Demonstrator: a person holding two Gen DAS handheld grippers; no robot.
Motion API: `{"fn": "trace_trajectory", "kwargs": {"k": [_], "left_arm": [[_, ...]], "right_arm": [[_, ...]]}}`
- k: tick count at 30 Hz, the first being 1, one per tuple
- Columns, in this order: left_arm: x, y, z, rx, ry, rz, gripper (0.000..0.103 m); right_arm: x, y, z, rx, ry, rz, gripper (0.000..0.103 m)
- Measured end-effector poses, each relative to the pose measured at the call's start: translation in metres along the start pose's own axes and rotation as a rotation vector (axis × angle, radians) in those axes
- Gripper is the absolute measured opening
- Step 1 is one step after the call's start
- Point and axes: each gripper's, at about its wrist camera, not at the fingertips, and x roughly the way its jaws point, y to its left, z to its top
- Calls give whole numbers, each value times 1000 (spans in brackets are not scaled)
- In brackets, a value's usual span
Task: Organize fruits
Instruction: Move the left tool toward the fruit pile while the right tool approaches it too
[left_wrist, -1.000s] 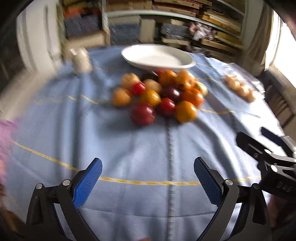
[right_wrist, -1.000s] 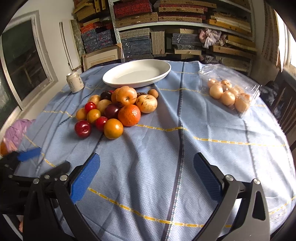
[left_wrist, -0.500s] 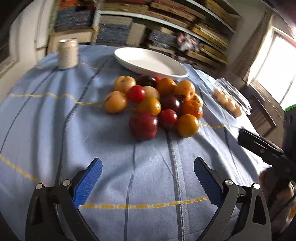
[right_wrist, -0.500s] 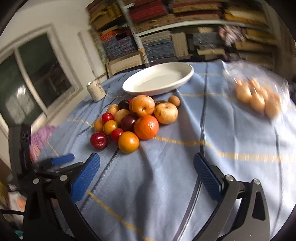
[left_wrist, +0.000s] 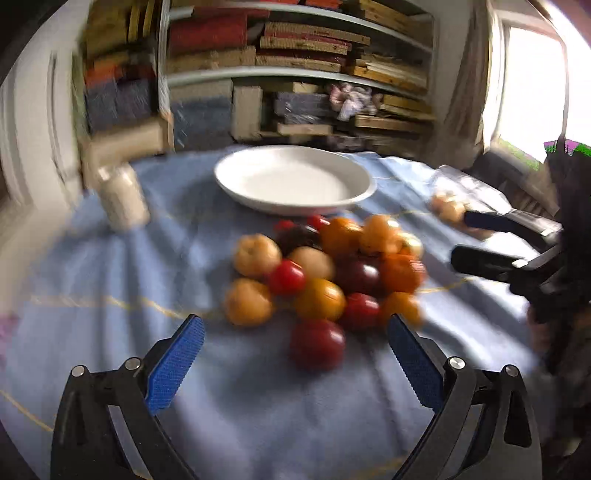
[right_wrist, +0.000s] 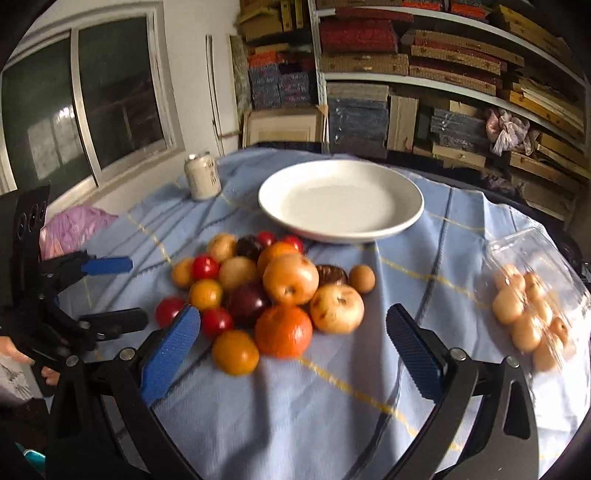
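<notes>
A heap of fruit (left_wrist: 325, 273) (right_wrist: 269, 295), with oranges, red plums and pale apples, lies on the blue tablecloth just in front of an empty white plate (left_wrist: 295, 181) (right_wrist: 340, 199). My left gripper (left_wrist: 295, 343) is open, and a dark red plum (left_wrist: 317, 345) lies on the cloth level with the gap between its blue pads. My right gripper (right_wrist: 293, 325) is open too, close behind a large orange (right_wrist: 283, 330) and a smaller orange (right_wrist: 235, 352). Each gripper appears at the edge of the other's view. The left wrist view is blurred.
A pale can (left_wrist: 120, 201) (right_wrist: 202, 176) stands left of the plate. A clear plastic box of small pale fruits (right_wrist: 532, 314) (left_wrist: 448, 210) lies at the right. Shelves of stacked boards fill the back wall. A purple bag (right_wrist: 74, 225) sits off the table's left edge.
Both grippers have come closer to the fruit heap, which now fills more of each view. Their jaws stay as wide as before. Nothing has been picked up.
</notes>
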Motion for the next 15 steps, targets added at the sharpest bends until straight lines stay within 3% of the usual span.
{"fn": "trace_trajectory", "kwargs": {"k": [4,7,12,13,15], "left_arm": [[14,-2,-1,-9,33,-74,99],[21,-12,-3,35,39,-35,99],[31,-16,-1,17,85,-117,99],[32,-17,-1,15,92,-129,98],[36,-18,-2,6,104,-132,83]], "right_arm": [[3,-11,-5,28,2,3,99],[-2,-19,-5,51,-12,8,99],[-3,-27,-9,104,12,50,99],[-3,-29,-10,116,13,54,99],[-5,-34,-10,147,6,53,99]]}}
